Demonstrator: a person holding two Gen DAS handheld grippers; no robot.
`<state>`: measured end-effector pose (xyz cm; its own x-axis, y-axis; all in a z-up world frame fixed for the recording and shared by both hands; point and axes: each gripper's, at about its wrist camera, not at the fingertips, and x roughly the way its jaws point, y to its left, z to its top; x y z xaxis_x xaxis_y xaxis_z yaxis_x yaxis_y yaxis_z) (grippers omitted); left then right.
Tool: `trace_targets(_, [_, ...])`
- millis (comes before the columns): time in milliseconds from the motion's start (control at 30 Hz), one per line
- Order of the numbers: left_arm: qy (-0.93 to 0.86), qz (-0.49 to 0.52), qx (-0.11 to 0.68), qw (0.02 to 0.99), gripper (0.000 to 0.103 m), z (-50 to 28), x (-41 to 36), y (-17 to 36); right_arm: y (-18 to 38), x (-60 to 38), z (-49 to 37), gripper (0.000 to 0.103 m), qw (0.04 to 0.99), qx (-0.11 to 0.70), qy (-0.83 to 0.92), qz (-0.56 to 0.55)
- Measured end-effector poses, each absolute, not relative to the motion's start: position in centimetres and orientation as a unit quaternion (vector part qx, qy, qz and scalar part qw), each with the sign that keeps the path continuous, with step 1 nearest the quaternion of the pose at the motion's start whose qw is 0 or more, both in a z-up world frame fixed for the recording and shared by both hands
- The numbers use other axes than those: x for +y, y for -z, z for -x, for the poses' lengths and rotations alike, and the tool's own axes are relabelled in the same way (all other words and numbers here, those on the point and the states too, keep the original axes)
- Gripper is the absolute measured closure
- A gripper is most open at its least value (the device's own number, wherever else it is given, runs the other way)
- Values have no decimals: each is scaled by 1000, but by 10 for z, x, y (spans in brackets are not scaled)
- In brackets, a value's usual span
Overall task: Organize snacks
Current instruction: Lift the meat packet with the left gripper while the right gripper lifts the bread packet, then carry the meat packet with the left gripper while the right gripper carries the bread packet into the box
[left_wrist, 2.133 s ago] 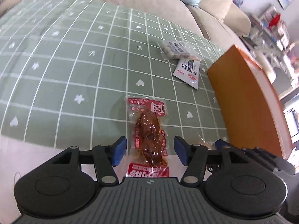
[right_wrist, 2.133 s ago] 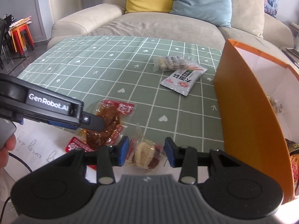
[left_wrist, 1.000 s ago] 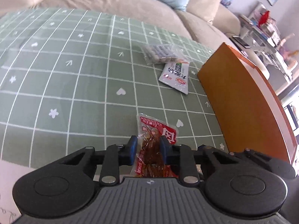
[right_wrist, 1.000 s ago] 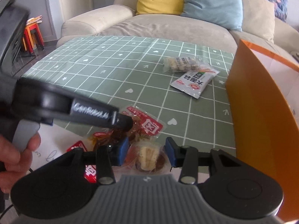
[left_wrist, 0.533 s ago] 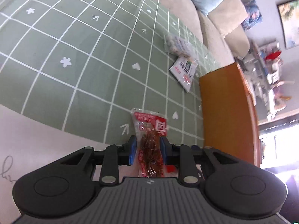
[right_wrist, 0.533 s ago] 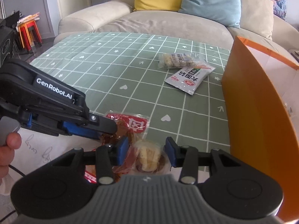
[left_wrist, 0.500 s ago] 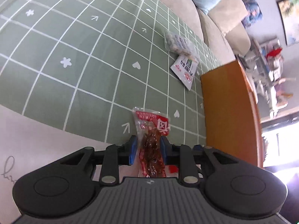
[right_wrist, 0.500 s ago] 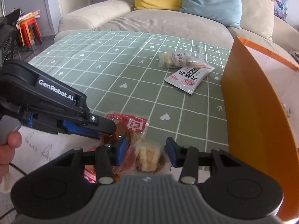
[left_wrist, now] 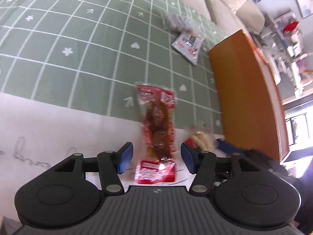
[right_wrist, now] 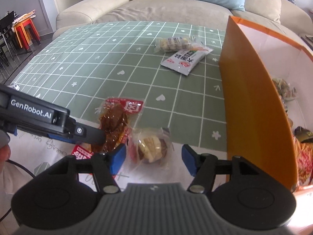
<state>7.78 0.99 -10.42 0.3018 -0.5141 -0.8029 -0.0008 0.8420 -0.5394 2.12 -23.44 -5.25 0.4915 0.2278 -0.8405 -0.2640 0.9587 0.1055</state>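
A red packet of brown braised meat (left_wrist: 157, 125) lies at the table's near edge between the open jaws of my left gripper (left_wrist: 156, 157). It also shows in the right wrist view (right_wrist: 115, 123), with the left gripper (right_wrist: 88, 135) beside it. A clear packet with a pale pastry (right_wrist: 149, 146) lies in front of my right gripper (right_wrist: 153, 159), which is open and empty. It shows blurred in the left wrist view (left_wrist: 199, 137). An orange box (right_wrist: 252, 101) with a white inside stands at the right and holds several snack packets.
A clear bag of small round snacks (right_wrist: 174, 43) and a white sachet (right_wrist: 185, 58) lie on the green grid tablecloth (right_wrist: 97, 64) at the far side by the box. A beige sofa (right_wrist: 166, 9) with cushions stands behind the table.
Both grippers have opened. The left gripper has let go of the red meat packet and the right has let go of the pastry packet. Both packets now lie on the table.
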Motion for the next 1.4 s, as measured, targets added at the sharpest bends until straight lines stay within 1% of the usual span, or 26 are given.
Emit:
trace_targets(33, [168, 231, 568, 772, 39, -78, 8, 106, 54, -235, -21, 52, 862, 485, -144, 14])
trace_targets(133, [177, 230, 565, 772, 39, -78, 2, 107, 57, -236, -20, 56, 865, 480, -149, 10])
trace_targets(167, [178, 228, 564, 774, 41, -78, 0, 106, 57, -235, -21, 56, 865, 478, -152, 10])
trace_targets(200, [179, 227, 563, 775, 47, -79, -2, 107, 58, -235, -21, 57, 864, 478, -156, 7])
trace_targets(233, [177, 225, 562, 776, 48, -79, -3, 107, 58, -235, -21, 59, 863, 478, -162, 4])
trace_targets(367, [171, 236, 556, 778, 54, -80, -2, 107, 58, -232, -20, 60, 865, 474, -166, 9])
trace_targets(400, [172, 248, 555, 776, 54, -80, 0, 108, 58, -233, -20, 60, 864, 475, -166, 4])
trace_targets(433, [170, 258, 555, 772, 54, -81, 1, 109, 58, -234, -21, 63, 863, 476, -170, -3])
trace_targets(600, [186, 324, 538, 756, 55, -81, 8, 115, 60, -240, -22, 64, 860, 481, -168, -34])
trace_targets(667, [194, 339, 536, 748, 57, -83, 5, 116, 61, -243, -23, 65, 858, 482, -170, -47])
trace_targets(833, [190, 299, 529, 771, 57, -85, -9, 112, 62, -239, -23, 66, 859, 481, -171, -42])
trace_targets(867, [191, 296, 528, 773, 59, -84, -9, 112, 62, -241, -23, 66, 858, 482, -170, -48])
trace_targets(933, [192, 287, 524, 778, 66, -83, -9, 109, 63, -244, -24, 65, 857, 484, -170, -57])
trace_targets(967, [189, 275, 522, 785, 78, -82, -8, 107, 63, -244, -24, 65, 856, 484, -170, -58])
trace_targets(1000, [194, 263, 520, 789, 80, -82, -8, 104, 63, -244, -24, 64, 857, 484, -168, -57])
trace_targets(1167, [196, 227, 520, 800, 81, -80, -12, 101, 62, -238, -23, 64, 859, 481, -171, -35])
trace_targets(1233, [197, 238, 519, 797, 81, -80, -10, 101, 62, -238, -24, 65, 859, 482, -168, -34])
trace_targets(1267, [197, 248, 519, 794, 82, -80, -7, 102, 62, -239, -24, 65, 859, 484, -167, -34])
trace_targets(1300, [193, 252, 519, 793, 88, -81, -4, 102, 61, -241, -25, 66, 858, 485, -165, -35])
trace_targets(1400, [180, 237, 520, 801, 86, -82, 0, 102, 61, -247, -26, 66, 859, 487, -152, -40])
